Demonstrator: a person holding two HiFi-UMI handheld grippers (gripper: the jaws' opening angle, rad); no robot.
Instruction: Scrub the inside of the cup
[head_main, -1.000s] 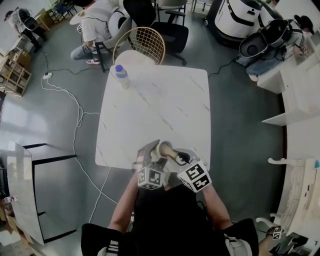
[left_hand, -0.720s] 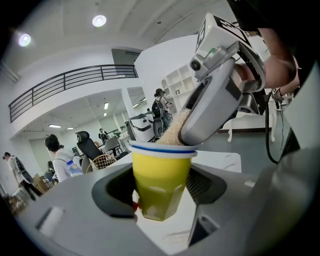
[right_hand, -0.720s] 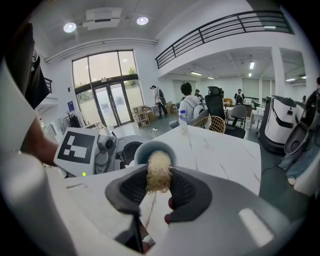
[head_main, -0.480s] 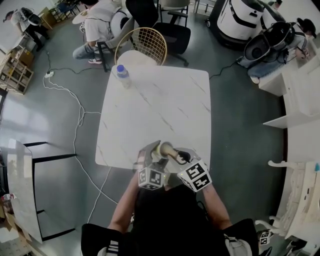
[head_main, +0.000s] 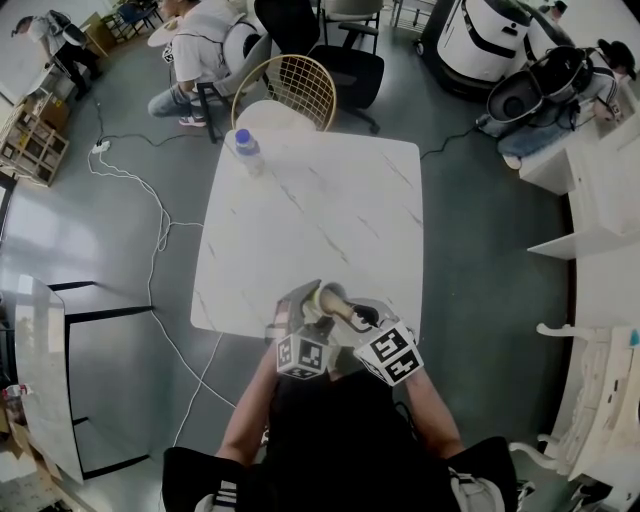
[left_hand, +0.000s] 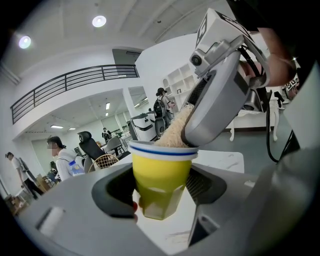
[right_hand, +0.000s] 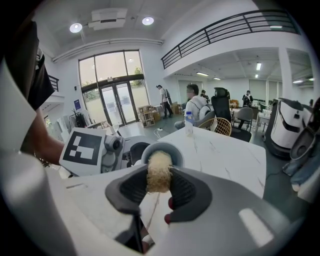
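Note:
A yellow cup (left_hand: 161, 177) with a white, blue-striped rim sits between the jaws of my left gripper (left_hand: 162, 192), which is shut on it just above the table's near edge. In the head view the cup (head_main: 326, 296) shows as a pale rim by the two marker cubes. My right gripper (right_hand: 159, 187) is shut on a beige loofah scrubber (right_hand: 159, 172), whose far end reaches into the cup's mouth (right_hand: 161, 151). In the left gripper view the scrubber (left_hand: 176, 131) slants down into the cup from the right gripper's body. The cup's inside is hidden.
The white marble table (head_main: 330, 210) carries a water bottle (head_main: 246, 150) at its far left corner. A gold wire chair (head_main: 287, 88) stands behind it. People sit and stand farther off, and cables (head_main: 150, 215) run over the grey floor at the left.

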